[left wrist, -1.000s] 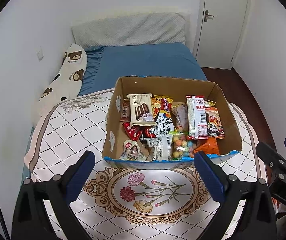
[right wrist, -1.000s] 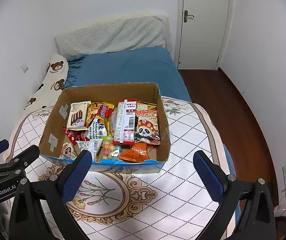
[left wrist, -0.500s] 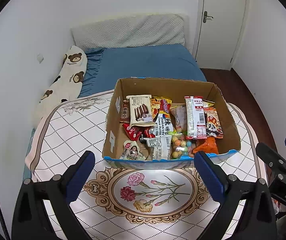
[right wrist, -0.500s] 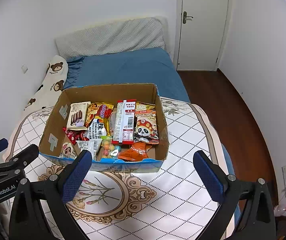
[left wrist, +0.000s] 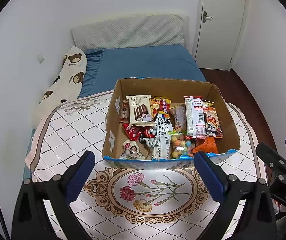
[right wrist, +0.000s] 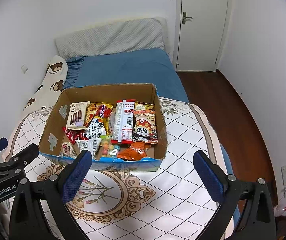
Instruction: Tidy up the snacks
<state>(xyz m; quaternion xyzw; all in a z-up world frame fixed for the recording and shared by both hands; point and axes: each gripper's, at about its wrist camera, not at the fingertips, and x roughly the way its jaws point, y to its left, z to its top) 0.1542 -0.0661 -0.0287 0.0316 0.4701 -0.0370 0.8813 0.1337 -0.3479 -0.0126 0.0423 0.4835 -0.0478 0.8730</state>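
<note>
matt cardboard box (left wrist: pixel 227 120), glossy wrappers (left wrist: pixel 195 118)

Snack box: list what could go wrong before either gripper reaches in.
1. The packets overlap in the cardboard box; closing on the tall red-and-white packet may also pinch or drag the panda packet beside it.
2. The clear bag of coloured candy balls lies against the low front wall, so a gripper coming in flat could catch the rim and shove the box.
3. The left gripper and right gripper are both open and close together; they might collide.

Showing a brown box (left wrist: pixel 229 128), white diamond-and-flower cloth (left wrist: pixel 70 132), blue bed (left wrist: pixel 147 64), bear-print pillow (left wrist: pixel 70 74).
</note>
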